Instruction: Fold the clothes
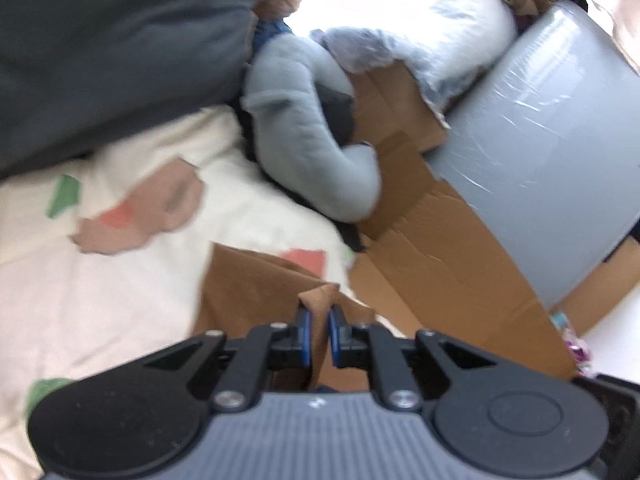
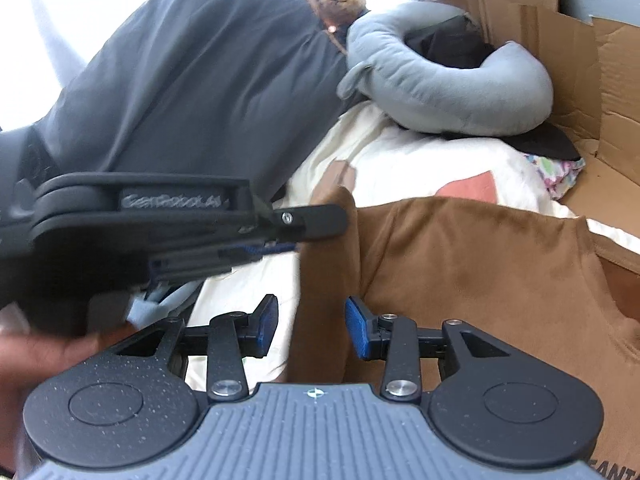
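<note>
Left gripper [image 1: 319, 320]: jaws clamped on a raised fold of the brown garment [image 1: 256, 284], low centre of the left view. Right gripper [image 2: 311, 322]: jaws parted, a hanging strip of garment [image 2: 460, 264] between the pads, not pinched. Garment lies on the cream bedding [image 2: 400, 160], mid-frame right. Grey pillow [image 2: 440, 92] upper right, cardboard [image 2: 580, 60] beside it.

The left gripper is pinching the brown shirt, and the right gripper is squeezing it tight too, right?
Not quite. The left gripper is indeed pinching the brown shirt, but the right gripper is not squeezing it. The right wrist view shows its jaws standing apart, with a fold of the shirt between them and the pads not pressing on it.
</note>
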Available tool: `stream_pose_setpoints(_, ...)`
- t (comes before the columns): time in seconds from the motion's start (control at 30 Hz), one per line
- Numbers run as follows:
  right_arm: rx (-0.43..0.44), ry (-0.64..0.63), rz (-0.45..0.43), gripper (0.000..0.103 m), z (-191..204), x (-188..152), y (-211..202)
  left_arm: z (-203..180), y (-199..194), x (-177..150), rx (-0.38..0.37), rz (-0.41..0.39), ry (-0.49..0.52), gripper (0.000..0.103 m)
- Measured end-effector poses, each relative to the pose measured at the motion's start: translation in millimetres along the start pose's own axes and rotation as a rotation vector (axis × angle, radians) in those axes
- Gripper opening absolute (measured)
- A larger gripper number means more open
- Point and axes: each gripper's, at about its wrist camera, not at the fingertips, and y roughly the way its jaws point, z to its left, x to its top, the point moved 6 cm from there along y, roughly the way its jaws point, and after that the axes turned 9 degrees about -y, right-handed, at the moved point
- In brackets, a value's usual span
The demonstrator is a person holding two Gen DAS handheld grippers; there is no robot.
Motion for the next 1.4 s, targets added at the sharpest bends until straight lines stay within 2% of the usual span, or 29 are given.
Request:
stream_pose_setpoints(0.2, -0.068, 0.044, -0.015, 0.042, -26, 3, 2, -19, 10, -7, -0.066, 0.051, 0.034, 0.009)
stream_pose_setpoints(0.27, -0.077, 0.052, -0.007, 0.029, -33, 1, 4, -20, 11, -8, -0.065, 0.052, 0.041, 0.01)
stream_pose_setpoints(0.3, -0.081, 0.061, 0.005, 0.018, -36, 0, 7, -20, 12, -8, -0.061, 0.052, 0.04, 0.01)
stream_pose_setpoints(0.43, -0.115, 0.124, 0.04, 0.017, -55, -8, 13, -13, 10, -3, -0.024, 0.034, 0.034, 0.009)
stream_pose_setpoints(0.57, -0.161, 0.171, 0.06, 0.019, -74, -18, 14, 0, 9, 2, 0.027, 0.011, 0.018, 0.014)
stream_pose_setpoints(0.7, -0.185, 0.205, 0.071, 0.027, -89, -24, 19, 14, 11, 4, 0.075, -0.001, -0.002, 0.014)
stream_pose_setpoints(0.8, -0.194, 0.232, 0.075, 0.037, -100, -29, 23, 21, 11, 4, 0.098, -0.008, 0.003, 0.015)
stream_pose_setpoints(0.87, -0.204, 0.254, 0.084, 0.037, -108, -33, 27, 25, 11, 5, 0.107, -0.009, 0.0, 0.015)
stream_pose_setpoints(0.97, -0.19, 0.296, 0.09, 0.038, -116, -36, 33, 30, 11, 6, 0.117, -0.015, 0.0, 0.015)
stream_pose_setpoints(1.13, -0.148, 0.366, 0.08, 0.045, -124, -39, 41, 41, 9, 6, 0.14, -0.019, -0.006, 0.015)
stream_pose_setpoints(1.4, -0.073, 0.471, 0.048, 0.045, -137, -42, 49, 59, 8, 7, 0.194, -0.022, -0.009, 0.015)
